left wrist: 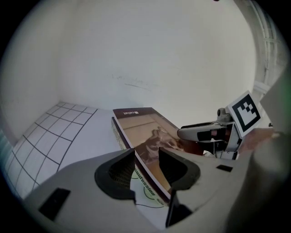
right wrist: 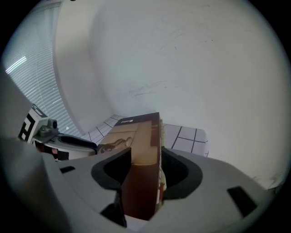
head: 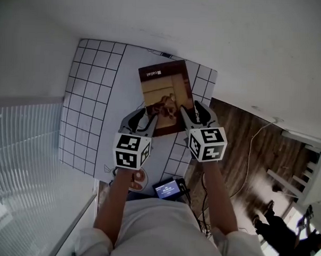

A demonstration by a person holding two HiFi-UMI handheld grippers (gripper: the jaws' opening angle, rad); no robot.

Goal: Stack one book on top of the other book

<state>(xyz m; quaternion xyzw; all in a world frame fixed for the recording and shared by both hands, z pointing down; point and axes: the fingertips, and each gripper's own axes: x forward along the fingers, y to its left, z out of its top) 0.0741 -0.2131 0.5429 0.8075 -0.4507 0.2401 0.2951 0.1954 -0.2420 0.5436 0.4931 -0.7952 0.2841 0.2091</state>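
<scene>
1. On the white mat with black grid lines (head: 87, 95), seen from the head view, a brown-covered book (head: 164, 96) lies flat with its far end towards the wall. The left gripper (head: 145, 118) sits at the book's near left corner and the right gripper (head: 195, 113) at its near right edge. A small dark device with a lit screen (head: 167, 189) lies just below them, and a wood floor (head: 244, 149) shows to the right.
2. Left gripper view: the left gripper (left wrist: 147, 157) has its jaws spread wide. The book's (left wrist: 141, 127) near corner runs between them, resting on the mat (left wrist: 59, 132), and neither pad visibly clamps it. The right gripper (left wrist: 186, 133) reaches in at the book's far side.
3. Right gripper view: the right gripper (right wrist: 145, 157) also stands wide open. The book's (right wrist: 141, 136) side edge fills most of the gap between its jaws. The mat (right wrist: 186, 136) shows beyond, and the left gripper (right wrist: 72, 142) is at the left.
</scene>
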